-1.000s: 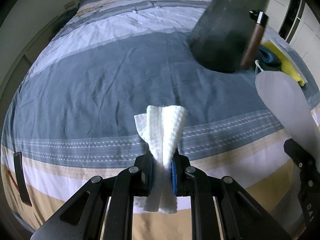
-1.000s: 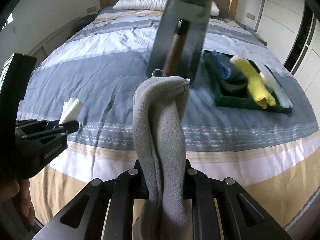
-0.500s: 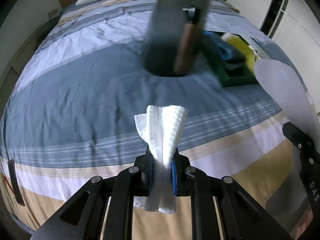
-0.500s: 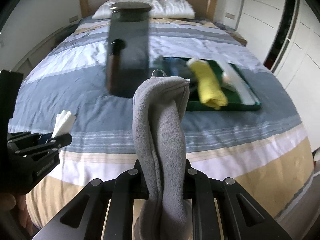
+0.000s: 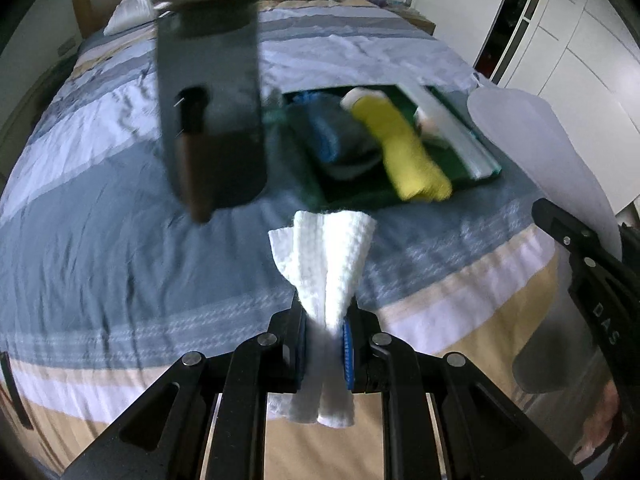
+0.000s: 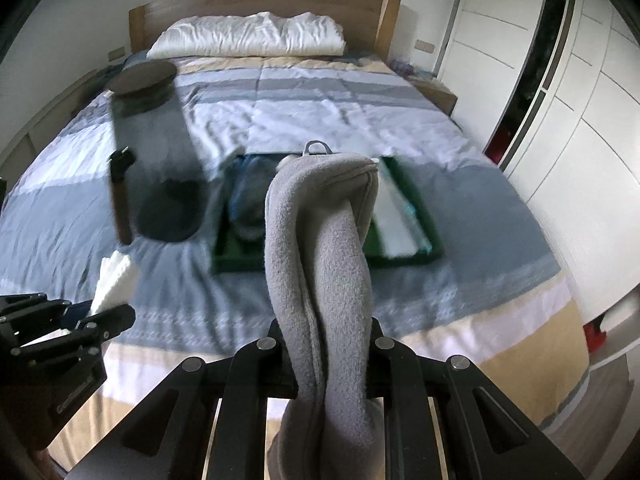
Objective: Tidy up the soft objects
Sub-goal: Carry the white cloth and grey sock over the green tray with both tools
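A: A bedroom is shown: a bed (image 6: 320, 120) under a striped blue, white and tan cover, a white pillow (image 6: 248, 36) against the wooden headboard at the top of the right wrist view, and white wardrobe doors (image 6: 540, 80) down the right edge.

B: Where are the soft things kept?

A: A green tray (image 5: 360, 196) is seen right of centre in the left wrist view. A yellow rolled cloth (image 5: 408, 152) and a blue cloth (image 5: 324, 136) are already laid in it. A dark blurred cylinder (image 5: 212, 108) is seen to its left; whether it stands on the cover cannot be told.

B: And the fingers?

A: The left gripper (image 5: 325, 344) is pressed tight on a white waffle cloth (image 5: 328, 260), pinched at mid-length at lower centre. The right gripper (image 6: 326, 344) is clamped on a grey fleece cloth (image 6: 320, 248), which stands up through the middle of its frame and hides part of the tray.

B: Which step is judged to be in hand?

A: Carrying, most likely: both cloths are held above the near edge of the bed, short of the tray, and nothing has been set down yet.

B: What is called for next?

A: Each cloth probably has to be brought over a free part of the tray, lowered beside the rolls, and released only once it is supported.
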The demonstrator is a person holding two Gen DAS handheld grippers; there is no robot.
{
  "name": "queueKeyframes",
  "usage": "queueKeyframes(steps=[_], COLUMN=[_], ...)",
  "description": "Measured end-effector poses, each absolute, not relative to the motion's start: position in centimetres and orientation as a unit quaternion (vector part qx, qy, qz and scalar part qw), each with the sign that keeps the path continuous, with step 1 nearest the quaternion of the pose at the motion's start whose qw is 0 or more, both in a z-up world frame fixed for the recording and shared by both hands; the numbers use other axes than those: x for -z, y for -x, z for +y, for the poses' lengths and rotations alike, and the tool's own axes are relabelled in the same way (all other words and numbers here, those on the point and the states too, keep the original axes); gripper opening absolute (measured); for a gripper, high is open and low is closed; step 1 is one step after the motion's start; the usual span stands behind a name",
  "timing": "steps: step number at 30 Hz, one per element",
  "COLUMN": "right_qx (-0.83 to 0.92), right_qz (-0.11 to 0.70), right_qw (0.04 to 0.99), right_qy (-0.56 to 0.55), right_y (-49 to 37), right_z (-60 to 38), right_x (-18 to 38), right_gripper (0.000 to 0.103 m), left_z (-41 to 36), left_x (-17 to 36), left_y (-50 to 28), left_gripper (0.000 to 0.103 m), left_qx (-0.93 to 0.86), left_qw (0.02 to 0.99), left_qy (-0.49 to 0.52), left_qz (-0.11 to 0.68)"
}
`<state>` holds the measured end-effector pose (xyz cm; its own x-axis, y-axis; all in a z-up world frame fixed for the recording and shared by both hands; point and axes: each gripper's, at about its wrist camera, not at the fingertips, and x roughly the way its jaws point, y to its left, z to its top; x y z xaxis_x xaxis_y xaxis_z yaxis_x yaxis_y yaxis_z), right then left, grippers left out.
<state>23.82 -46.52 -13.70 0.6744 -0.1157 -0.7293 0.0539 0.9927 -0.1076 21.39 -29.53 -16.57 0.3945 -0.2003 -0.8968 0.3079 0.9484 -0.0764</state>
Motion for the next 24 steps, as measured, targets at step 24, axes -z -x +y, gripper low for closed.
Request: queueKeyframes(steps=[24], right_qx=[0.032], right_qz=[0.357], right_qw=[0.931], right_qy=[0.075], right_y=[-39.5], right_z=[-55.9], right_x=[14.1], right_gripper=[0.014], left_z=[-40.2], left_x=[14.4], left_y=[-36.9], left_gripper=[0.012], left_qx=[0.118], left_qw=[0.867], left_qy=[-0.027], left_qz=[0.483])
